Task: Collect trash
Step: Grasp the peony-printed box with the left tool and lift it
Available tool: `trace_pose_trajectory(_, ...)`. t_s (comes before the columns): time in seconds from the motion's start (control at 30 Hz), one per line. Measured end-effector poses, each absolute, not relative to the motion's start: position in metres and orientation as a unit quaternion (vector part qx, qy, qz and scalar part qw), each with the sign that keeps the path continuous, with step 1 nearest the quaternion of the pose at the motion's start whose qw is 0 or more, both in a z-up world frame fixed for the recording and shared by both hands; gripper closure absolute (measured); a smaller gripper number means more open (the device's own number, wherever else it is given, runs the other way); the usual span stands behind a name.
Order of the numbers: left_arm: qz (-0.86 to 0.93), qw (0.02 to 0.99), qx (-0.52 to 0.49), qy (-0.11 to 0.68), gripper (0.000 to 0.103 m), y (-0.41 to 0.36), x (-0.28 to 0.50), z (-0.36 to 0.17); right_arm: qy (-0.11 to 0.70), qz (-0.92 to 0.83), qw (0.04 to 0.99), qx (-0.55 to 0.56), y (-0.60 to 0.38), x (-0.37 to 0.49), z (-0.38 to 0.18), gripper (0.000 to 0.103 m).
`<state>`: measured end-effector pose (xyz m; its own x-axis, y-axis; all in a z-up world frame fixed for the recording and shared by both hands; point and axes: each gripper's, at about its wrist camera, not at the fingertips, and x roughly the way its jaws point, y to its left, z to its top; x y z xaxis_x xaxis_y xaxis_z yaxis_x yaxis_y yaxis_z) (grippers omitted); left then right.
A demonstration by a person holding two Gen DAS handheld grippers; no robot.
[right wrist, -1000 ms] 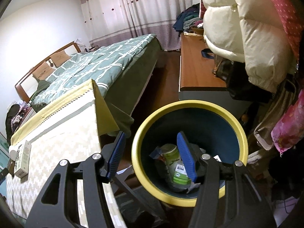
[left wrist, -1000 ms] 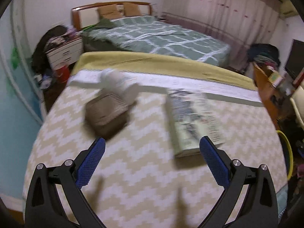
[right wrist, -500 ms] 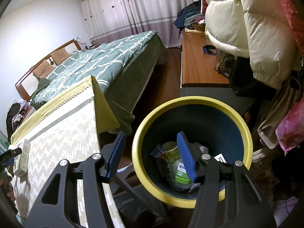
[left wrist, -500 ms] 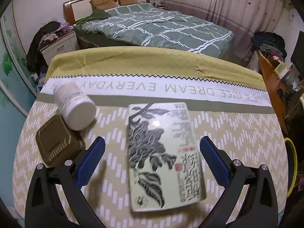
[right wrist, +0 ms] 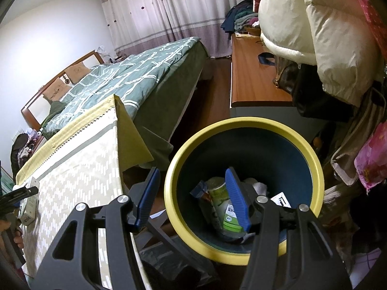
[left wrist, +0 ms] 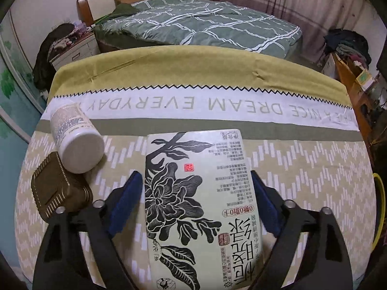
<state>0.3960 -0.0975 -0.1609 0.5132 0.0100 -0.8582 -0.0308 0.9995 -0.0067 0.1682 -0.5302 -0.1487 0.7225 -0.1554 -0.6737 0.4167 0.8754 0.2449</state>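
Note:
A flat pale green carton [left wrist: 193, 205] printed with black flowers lies on the zigzag bedspread [left wrist: 302, 169]. My left gripper [left wrist: 196, 173] straddles its near half. Its jaws are closing, and the blue pads [left wrist: 130, 198] rest against both long sides. To the left lie a white bottle [left wrist: 75, 142] on its side and a brown ridged tin [left wrist: 58, 193]. My right gripper [right wrist: 192, 175] hangs open over the yellow-rimmed bin [right wrist: 244, 123], one finger outside the rim and one inside, gripping nothing. Bottles and wrappers [right wrist: 222, 207] lie in the bin.
A green quilted bed [left wrist: 205, 24] stands beyond the bedspread, with a nightstand [left wrist: 72, 50] on the left. A wooden desk [right wrist: 254, 77] and hanging coats [right wrist: 314, 24] crowd the bin's far side. The bin rim [left wrist: 381, 193] shows at the bedspread's right edge.
My left gripper moved forward and down over the carton, and its wide-open jaws have closed in onto the carton's sides. The right gripper and bin have barely shifted.

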Motion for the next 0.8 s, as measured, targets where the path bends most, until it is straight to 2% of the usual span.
trace_pose_trajectory(0.1, 0.003, 0.871, -0.008, 0.492, 0.029, -0.102, 0.395, -0.160, 0.336, -0.158, 0.908, 0.197, -0.533, 0.164, -0.149, 0.049)
trace_pose_trajectory(0.3, -0.053, 0.876, -0.002, 0.480, 0.031, -0.129, 0.364, -0.150, 0.330, -0.162, 0.907, 0.203, -0.540, 0.153, -0.148, 0.049)
trace_pose_trajectory(0.8, -0.264, 0.869, 0.062, 0.413, 0.031, -0.298, 0.264, -0.081, 0.318, -0.173, 0.904, 0.228, -0.572, 0.102, -0.150, 0.049)
